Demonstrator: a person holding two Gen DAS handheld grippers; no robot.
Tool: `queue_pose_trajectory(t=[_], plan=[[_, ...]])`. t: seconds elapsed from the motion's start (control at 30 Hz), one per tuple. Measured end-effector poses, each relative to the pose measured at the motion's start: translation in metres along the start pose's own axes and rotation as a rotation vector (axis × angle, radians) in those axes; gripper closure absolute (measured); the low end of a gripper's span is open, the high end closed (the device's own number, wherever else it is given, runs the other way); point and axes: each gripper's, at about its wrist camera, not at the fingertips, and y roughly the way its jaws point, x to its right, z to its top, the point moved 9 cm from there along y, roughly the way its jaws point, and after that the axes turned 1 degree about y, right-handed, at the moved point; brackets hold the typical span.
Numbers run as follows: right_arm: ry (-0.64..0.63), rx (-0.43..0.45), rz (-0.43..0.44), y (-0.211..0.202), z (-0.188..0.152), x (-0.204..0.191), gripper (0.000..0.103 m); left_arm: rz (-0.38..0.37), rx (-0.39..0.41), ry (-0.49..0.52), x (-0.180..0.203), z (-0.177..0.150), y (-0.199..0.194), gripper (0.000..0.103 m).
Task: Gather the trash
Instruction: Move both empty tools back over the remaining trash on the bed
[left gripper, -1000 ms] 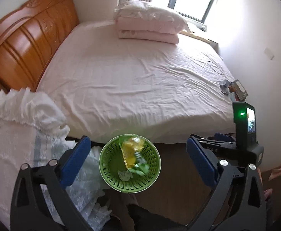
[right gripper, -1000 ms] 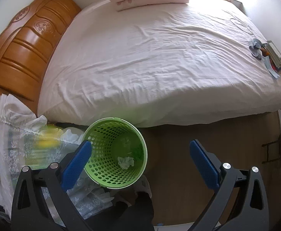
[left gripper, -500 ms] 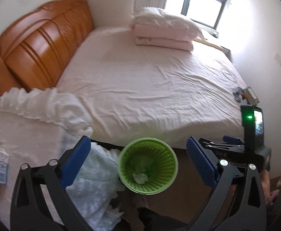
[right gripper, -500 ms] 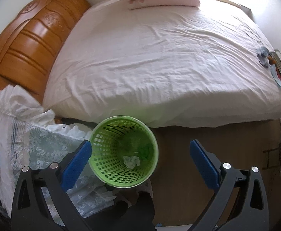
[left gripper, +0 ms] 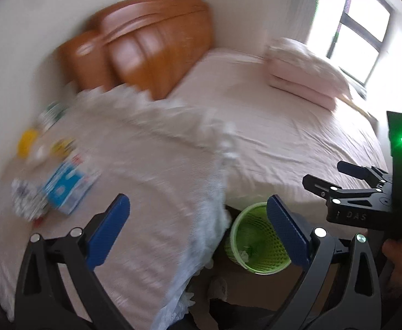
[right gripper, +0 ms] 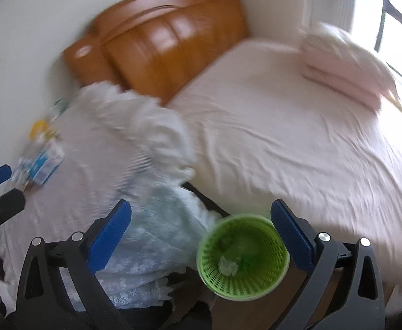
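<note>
A green perforated trash basket (left gripper: 256, 240) stands on the floor between the bed and a cloth-covered side table; it also shows in the right wrist view (right gripper: 242, 255) with crumpled white paper (right gripper: 228, 265) inside. Trash lies at the table's far left: a blue-and-white packet (left gripper: 68, 181), a crinkled wrapper (left gripper: 26, 199) and yellow bits (left gripper: 27, 140). The packet also shows in the right wrist view (right gripper: 42, 163). My left gripper (left gripper: 198, 228) is open and empty above the table's near edge. My right gripper (right gripper: 201, 236) is open and empty above the basket's left side.
A bed with a pink sheet (left gripper: 283, 137) fills the right, with an orange wooden headboard (left gripper: 151, 55) and folded pink bedding (left gripper: 305, 77) near the window. The white lace tablecloth (right gripper: 134, 220) hangs over the table's edge. Both views are blurred.
Both grippers have swung left toward the side table. The basket has shifted right in both views. The yellow-green wrapper seen over the basket a second ago is no longer visible there.
</note>
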Motion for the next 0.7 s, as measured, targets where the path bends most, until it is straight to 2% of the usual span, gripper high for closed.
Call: queue_pose_trajectory(t=[0.17, 0.37, 0.57, 0.7], plan=[[-0.161, 0.002, 0.104, 0.01, 0.019, -0.089, 0.002, 0.085, 0.034, -0.127, -0.066, -0.021, -0.019, 0.008], [-0.303, -0.028, 0.2, 0.023, 0.016, -0.17, 0.002, 0.189, 0.013, -0.242, -0.131, -0.053, -0.032, 0.008], [-0.386, -0.052, 0.236, 0.031, 0.008, -0.213, 0.002, 0.226, -0.012, -0.31, -0.162, -0.074, -0.035, 0.008], [-0.394, -0.065, 0.244, 0.034, 0.005, -0.222, 0.002, 0.233, -0.022, -0.316, -0.169, -0.079, -0.033, 0.008]])
